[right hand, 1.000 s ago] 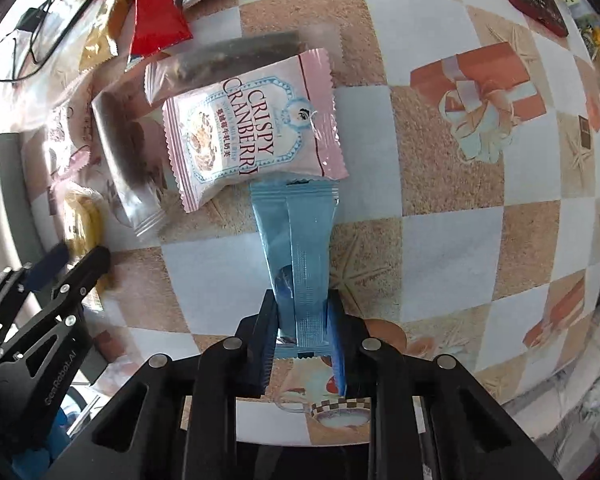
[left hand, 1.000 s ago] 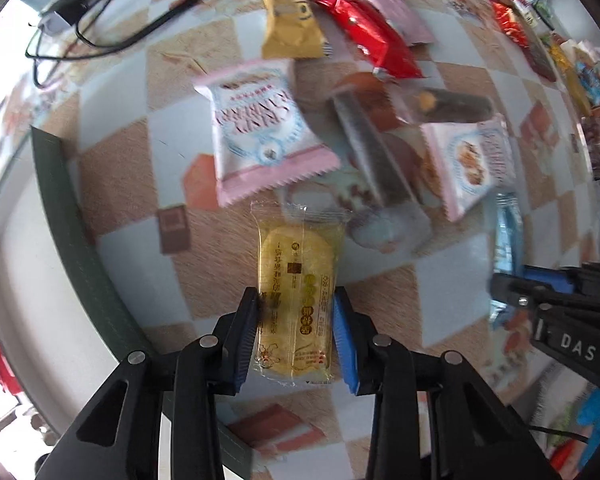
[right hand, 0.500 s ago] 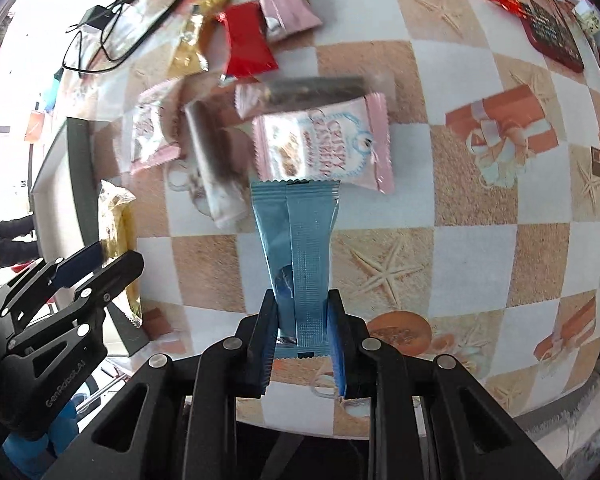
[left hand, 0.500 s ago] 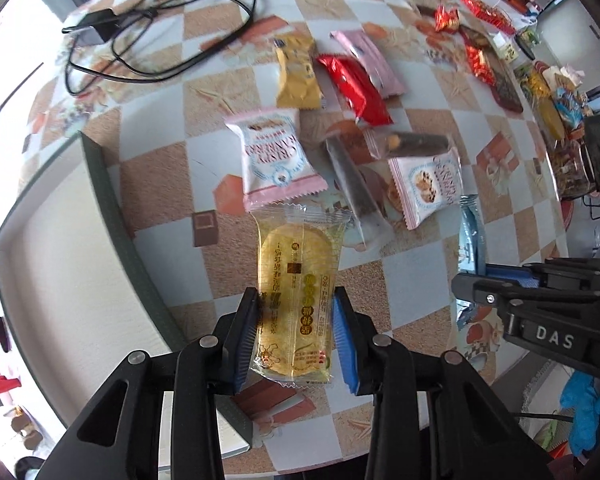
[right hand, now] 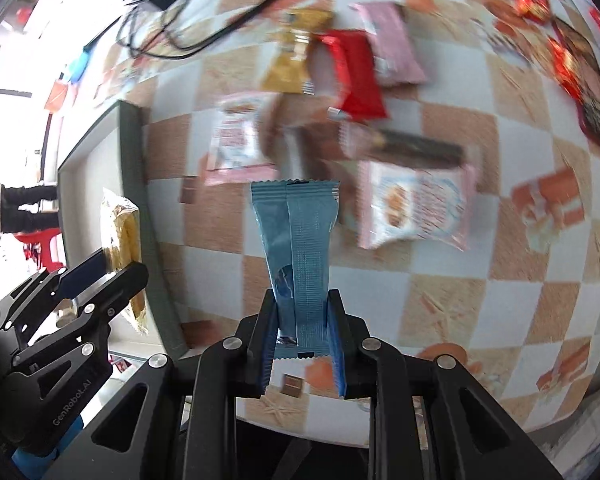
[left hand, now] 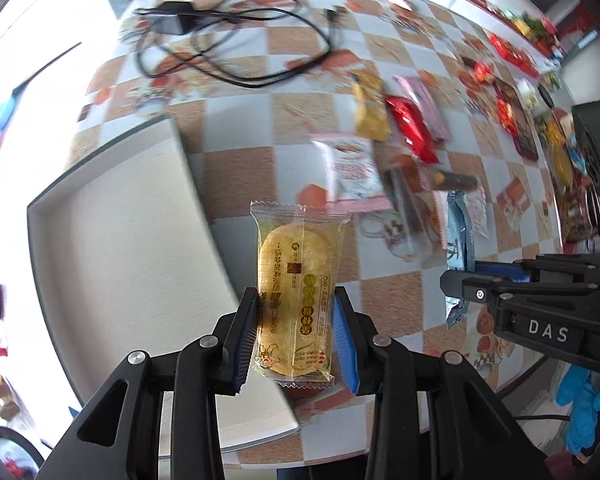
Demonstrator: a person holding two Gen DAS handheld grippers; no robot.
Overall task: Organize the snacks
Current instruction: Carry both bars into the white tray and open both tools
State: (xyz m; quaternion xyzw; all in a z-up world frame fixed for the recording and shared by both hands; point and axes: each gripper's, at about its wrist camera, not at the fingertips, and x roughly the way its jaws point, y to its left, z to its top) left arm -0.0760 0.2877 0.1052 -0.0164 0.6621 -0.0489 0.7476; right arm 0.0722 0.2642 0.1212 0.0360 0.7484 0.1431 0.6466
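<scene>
Left hand-held gripper (left hand: 294, 338) pinches a light, crinkly clear-wrapped yellow cracker (left hand: 296, 292) at its fragile lower half; right hand-held gripper (right hand: 302, 338) clamps a slim, limp blue foil sachet (right hand: 298, 256) by its bottom end.

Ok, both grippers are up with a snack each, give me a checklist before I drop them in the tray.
1. Left gripper shut on yellow cracker pack: ok.
2. Right gripper shut on blue sachet: ok.
3. Both packs clear of the table: ok.
4. Tray bare where visible: ok.
5. Yellow cracker pack at the tray's edge, not yet inside: not ok.
6. Blue sachet over the tray: not ok, it hangs above the table.
</scene>
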